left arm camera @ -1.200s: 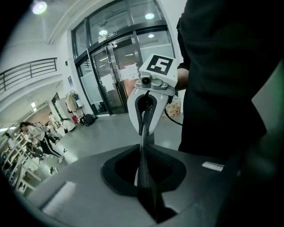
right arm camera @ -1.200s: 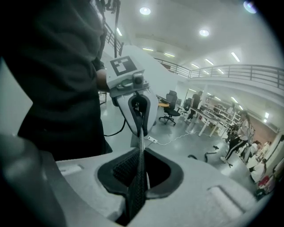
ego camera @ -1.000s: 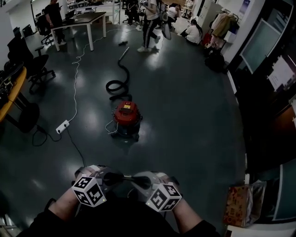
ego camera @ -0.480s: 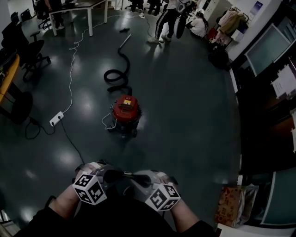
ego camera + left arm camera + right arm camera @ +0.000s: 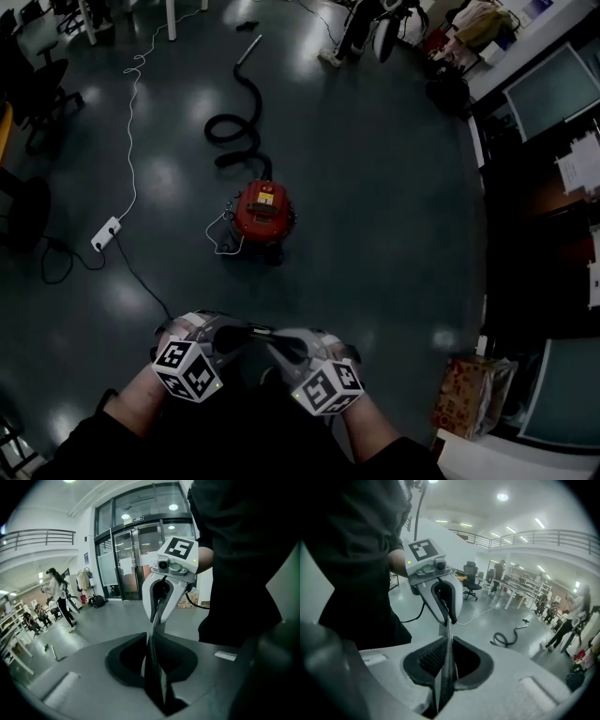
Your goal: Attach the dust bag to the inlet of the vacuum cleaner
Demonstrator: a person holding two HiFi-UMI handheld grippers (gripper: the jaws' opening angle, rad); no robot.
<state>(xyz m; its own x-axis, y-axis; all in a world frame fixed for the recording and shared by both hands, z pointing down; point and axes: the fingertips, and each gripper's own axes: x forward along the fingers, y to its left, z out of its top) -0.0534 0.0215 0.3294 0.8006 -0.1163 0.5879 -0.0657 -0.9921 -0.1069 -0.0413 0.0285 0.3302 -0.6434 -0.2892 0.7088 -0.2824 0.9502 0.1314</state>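
Both grippers pinch the dark mesh dust bag [image 5: 444, 672] held edge-on between them: the right gripper [image 5: 277, 339] is clamped, while the left gripper [image 5: 239, 333] has just been easing its jaws wider around it. The red vacuum cleaner [image 5: 262, 211] stands well ahead, so firm up the left grip and carry the bag taut.

Left gripper [image 5: 246, 331]: at waist, tip inward, jaws nipping the bag [image 5: 152, 667] edge, just opening slightly | Right gripper [image 5: 274, 339]: tip facing left's, jaws clamped on same bag | Forearms [image 5: 131, 412]: low, converging before torso
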